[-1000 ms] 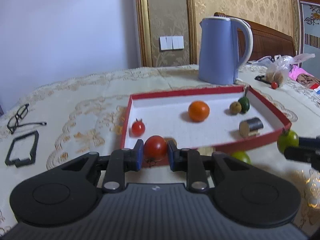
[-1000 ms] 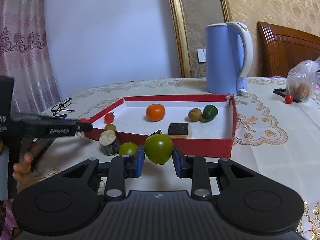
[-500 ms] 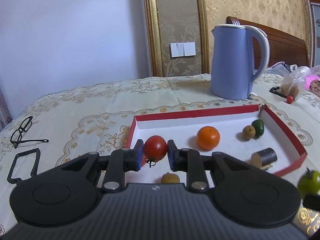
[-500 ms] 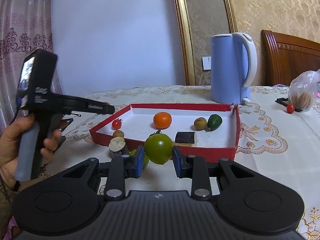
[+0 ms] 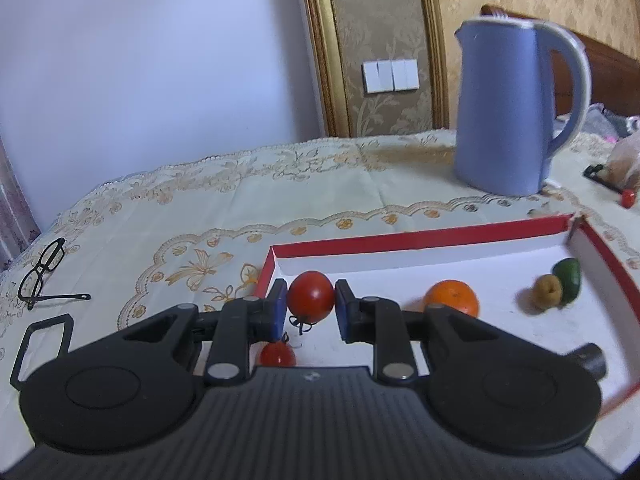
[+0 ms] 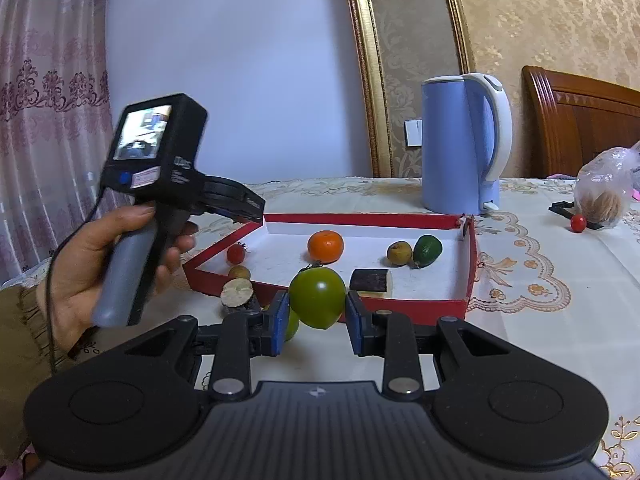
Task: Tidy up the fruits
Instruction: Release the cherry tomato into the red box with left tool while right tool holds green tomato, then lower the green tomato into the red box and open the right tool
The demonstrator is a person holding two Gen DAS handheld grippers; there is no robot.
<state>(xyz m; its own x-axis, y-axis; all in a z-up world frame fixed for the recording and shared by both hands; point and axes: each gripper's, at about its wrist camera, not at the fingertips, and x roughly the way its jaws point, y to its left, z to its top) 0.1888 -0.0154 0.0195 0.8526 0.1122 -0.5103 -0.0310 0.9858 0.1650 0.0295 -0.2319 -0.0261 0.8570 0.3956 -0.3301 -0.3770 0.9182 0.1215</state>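
Red cardboard tray with a white floor sits on a cream embroidered tablecloth; all places below are given against this tray.

Left gripper: blue pads closed narrow on a red tomato, stem end down, carried over the tray's near left corner. In the right wrist view the same gripper shows from the side, its tip above the tray's left rim, with a hand around the grey handle and a lit screen at its back.

Right gripper: pads clamped on a green tomato, held on the near side of the tray's front wall, outside it.

Inside the tray:
- small red cherry tomato near the left wall; in the left wrist view it sits just below the held tomato.
- orange about mid-floor, toward the back.
- small brownish fruit touching a dark green fruit, right of the orange, toward the right wall.
- dark cylindrical piece lying on its side close to the front wall.
- small tan fruit by the front left edge; cannot tell whether it is inside or outside the wall.

Outside the tray:
- cut round piece, pale face up, against the front left corner.
- a second green fruit, mostly hidden behind the right gripper's left pad.
- blue kettle upright beyond the back right corner.
- plastic bag and a lone red cherry tomato well off to the right.
- black eyeglasses and a black rectangular frame well off to the left.
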